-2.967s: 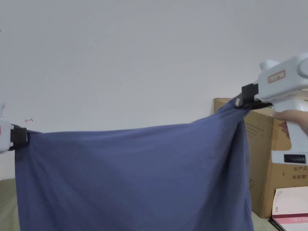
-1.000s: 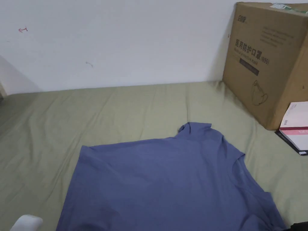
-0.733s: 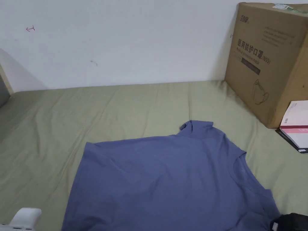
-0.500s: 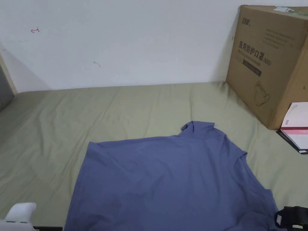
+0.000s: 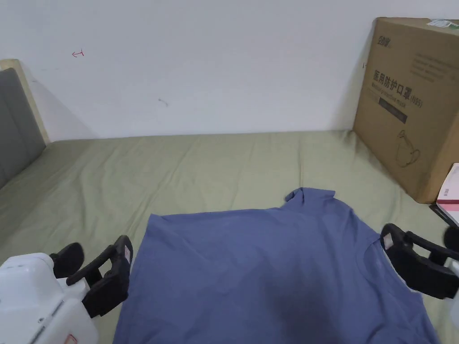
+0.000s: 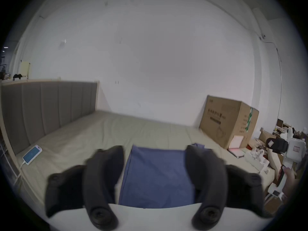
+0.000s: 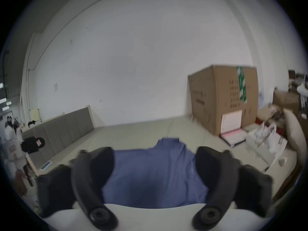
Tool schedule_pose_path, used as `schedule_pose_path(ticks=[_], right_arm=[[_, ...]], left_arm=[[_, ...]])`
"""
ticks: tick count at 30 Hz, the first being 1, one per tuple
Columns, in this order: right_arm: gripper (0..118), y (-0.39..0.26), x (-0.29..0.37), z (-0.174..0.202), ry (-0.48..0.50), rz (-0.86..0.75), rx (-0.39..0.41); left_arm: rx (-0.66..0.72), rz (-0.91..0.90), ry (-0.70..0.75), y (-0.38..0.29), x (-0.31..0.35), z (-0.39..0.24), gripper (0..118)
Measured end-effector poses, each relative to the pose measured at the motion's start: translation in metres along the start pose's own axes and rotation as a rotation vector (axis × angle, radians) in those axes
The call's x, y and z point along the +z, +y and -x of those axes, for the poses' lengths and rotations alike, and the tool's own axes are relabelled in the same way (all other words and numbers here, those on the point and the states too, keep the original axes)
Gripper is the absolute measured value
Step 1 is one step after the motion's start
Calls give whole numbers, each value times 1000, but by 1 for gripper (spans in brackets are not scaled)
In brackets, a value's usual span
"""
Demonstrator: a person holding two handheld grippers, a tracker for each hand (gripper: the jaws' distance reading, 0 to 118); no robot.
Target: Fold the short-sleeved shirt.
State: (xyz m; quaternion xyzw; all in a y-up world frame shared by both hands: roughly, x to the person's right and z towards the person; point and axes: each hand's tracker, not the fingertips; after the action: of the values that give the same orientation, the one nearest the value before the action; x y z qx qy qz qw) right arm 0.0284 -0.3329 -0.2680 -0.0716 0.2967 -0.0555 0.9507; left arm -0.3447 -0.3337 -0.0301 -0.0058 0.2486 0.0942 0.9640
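Note:
A blue short-sleeved shirt (image 5: 269, 268) lies spread flat on the green bed sheet (image 5: 201, 165), one sleeve (image 5: 309, 195) pointing to the far wall. My left gripper (image 5: 97, 253) hovers open just beside the shirt's left edge, nothing between its black jaws. My right gripper (image 5: 419, 237) is open over the shirt's right side near the neckline. In the left gripper view the left gripper (image 6: 154, 154) frames the shirt (image 6: 158, 176) below it. The right gripper view has the right gripper (image 7: 155, 153) wide apart above the shirt (image 7: 155, 173).
A big cardboard box (image 5: 412, 103) stands on the bed at the far right, with a pink and white booklet (image 5: 448, 192) leaning beside it. A grey padded headboard (image 5: 18, 121) bounds the left. A phone (image 6: 32, 154) lies on the sheet near the headboard.
Three seconds ago both grippers held the shirt up in the air by its corners. It has since been laid on the bed and let go; both open grippers have risen into sight.

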Motion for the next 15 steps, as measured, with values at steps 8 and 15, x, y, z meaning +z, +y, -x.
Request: schedule_pose_path(ticks=[8, 15], right_arm=[[0, 8, -10, 10, -55, -28, 18], [0, 15, -11, 6, -5, 34, -38]], left_arm=[[30, -50, 66, 3, 2, -13, 3], [18, 155, -58, 28, -34, 8, 2]])
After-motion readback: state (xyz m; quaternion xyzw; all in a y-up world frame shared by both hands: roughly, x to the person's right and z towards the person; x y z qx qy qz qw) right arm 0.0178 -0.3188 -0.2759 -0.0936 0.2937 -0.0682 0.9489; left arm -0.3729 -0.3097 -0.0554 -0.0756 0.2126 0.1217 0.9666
